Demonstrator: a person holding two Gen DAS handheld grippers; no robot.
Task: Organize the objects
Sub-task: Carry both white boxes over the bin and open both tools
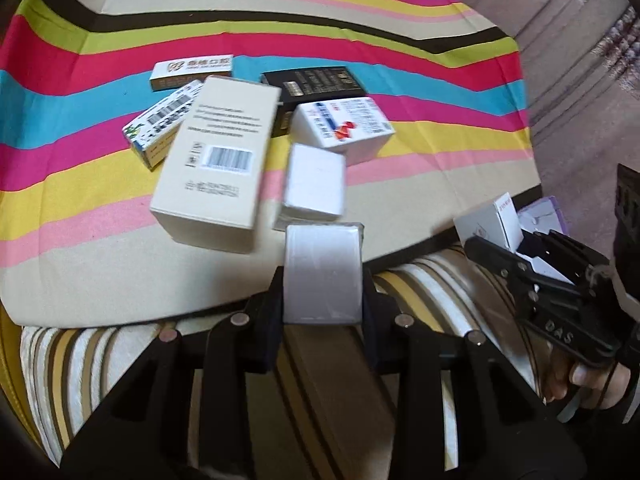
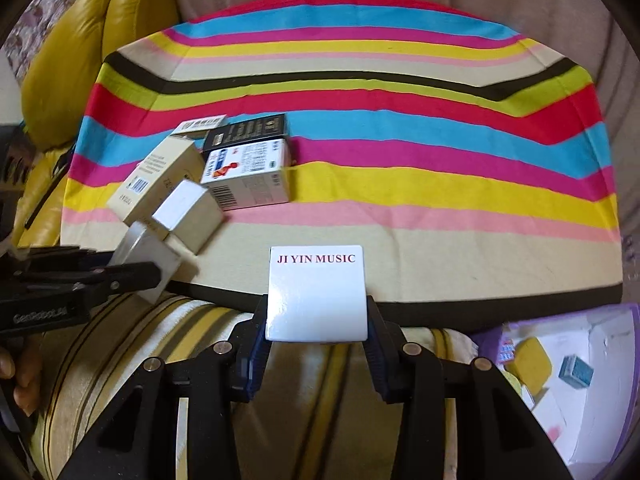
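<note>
Right wrist: striped cloth (image 2: pixel 400 152), yellow cushion (image 2: pixel 68 68).

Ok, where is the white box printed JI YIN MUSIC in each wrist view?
Left wrist: JI YIN MUSIC box at the right edge, clamped in the right gripper.
Right wrist: bottom centre, between that gripper's pads.
Shared landmark: the tan barcode box on the striped cloth.
</note>
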